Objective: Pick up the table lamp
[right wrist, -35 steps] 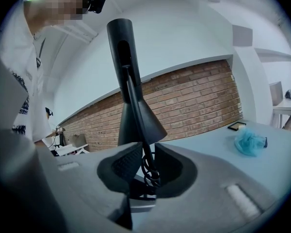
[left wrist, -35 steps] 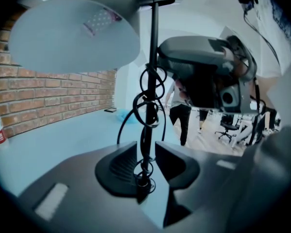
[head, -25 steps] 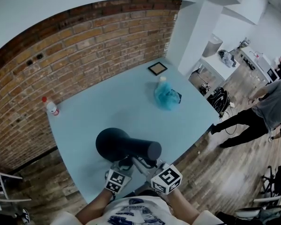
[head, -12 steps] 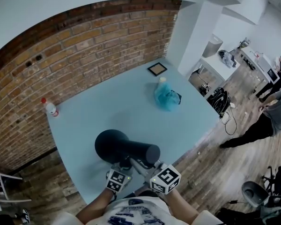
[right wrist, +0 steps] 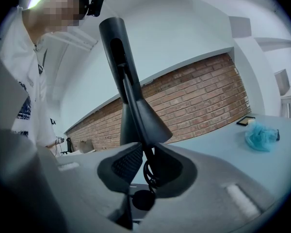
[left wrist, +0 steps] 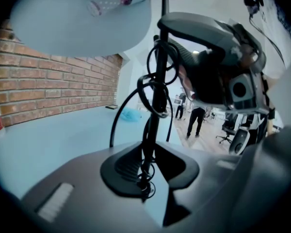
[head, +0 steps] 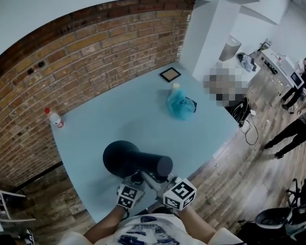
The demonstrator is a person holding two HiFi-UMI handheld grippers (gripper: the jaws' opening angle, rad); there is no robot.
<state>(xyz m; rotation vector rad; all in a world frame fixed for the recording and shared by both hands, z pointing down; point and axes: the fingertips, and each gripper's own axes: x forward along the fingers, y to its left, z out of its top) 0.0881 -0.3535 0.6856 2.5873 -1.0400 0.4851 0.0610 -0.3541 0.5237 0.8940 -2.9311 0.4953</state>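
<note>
Left gripper [left wrist: 148, 174]: jaws were clamped on the thin black stem of the table lamp [head: 137, 160], with the power cord [left wrist: 111, 130] looped round the stem at the grip. Right gripper [right wrist: 144, 171]: jaws were likewise closed on the same stem, just beside the left. The lamp's dark shade hung over the near edge of the light blue table [head: 132, 116]; base contact could not be told. Farther out lay a crumpled blue bag [head: 181, 105], a small picture frame [head: 171, 74] and a plastic bottle [head: 55, 118] near the brick wall [head: 81, 55].
</note>
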